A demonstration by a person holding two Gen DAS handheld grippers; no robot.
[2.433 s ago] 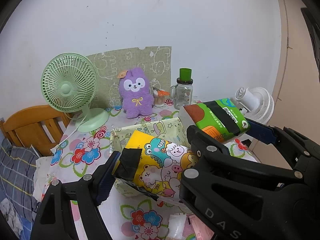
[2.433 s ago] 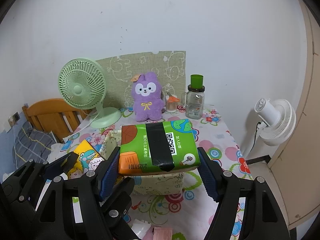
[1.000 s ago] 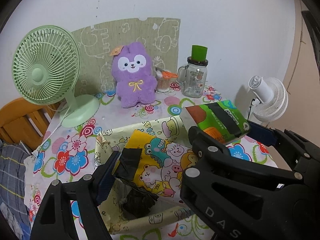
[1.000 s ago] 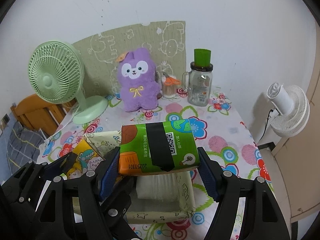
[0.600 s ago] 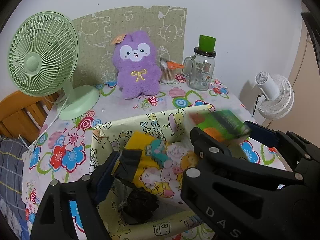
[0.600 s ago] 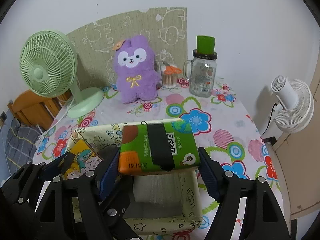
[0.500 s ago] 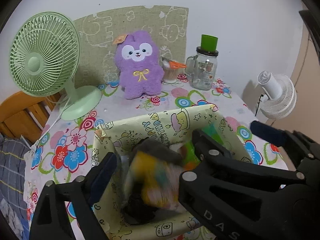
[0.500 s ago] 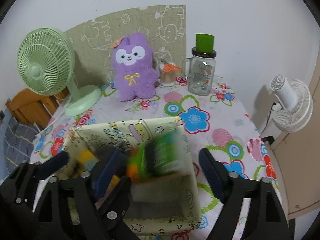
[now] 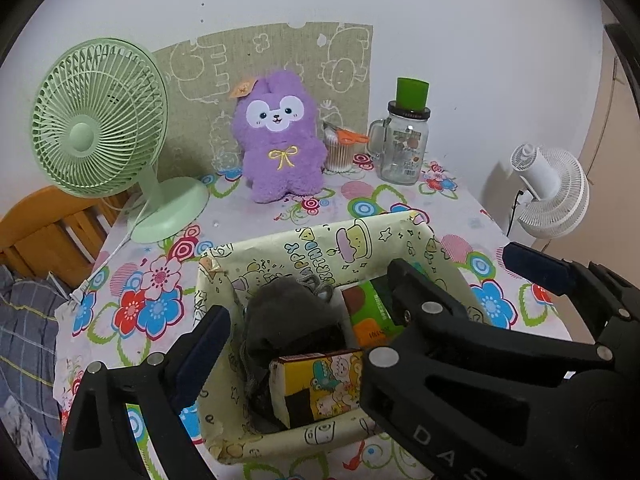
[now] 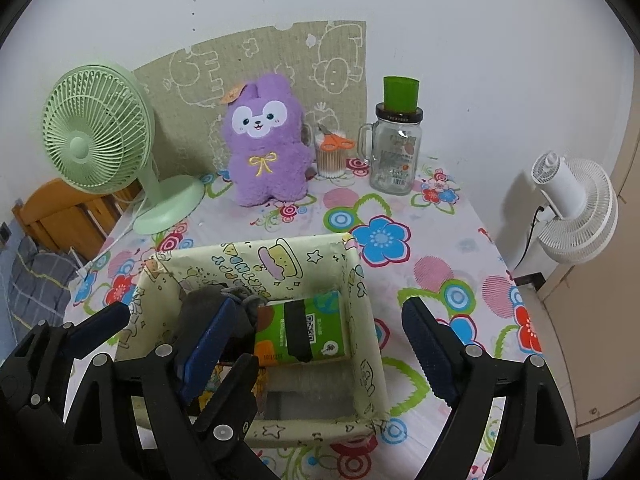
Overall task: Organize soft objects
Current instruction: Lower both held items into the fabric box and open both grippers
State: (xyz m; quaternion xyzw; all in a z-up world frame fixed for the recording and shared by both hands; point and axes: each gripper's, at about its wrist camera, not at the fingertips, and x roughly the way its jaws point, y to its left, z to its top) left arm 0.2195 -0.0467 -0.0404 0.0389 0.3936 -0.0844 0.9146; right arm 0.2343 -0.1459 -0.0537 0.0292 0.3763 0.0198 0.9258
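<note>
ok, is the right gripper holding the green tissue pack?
No. The right gripper stands open and empty, while the green tissue pack lies below it inside the cream cartoon-print storage box.

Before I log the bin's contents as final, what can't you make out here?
- Yellow tissue pack: right side hidden by the left claw's arm; nearly covered in the right wrist view.
- Green tissue pack: mostly hidden in the left wrist view.
- Box floor under the grey fabric: hidden.
- Jar label: too small.
</note>
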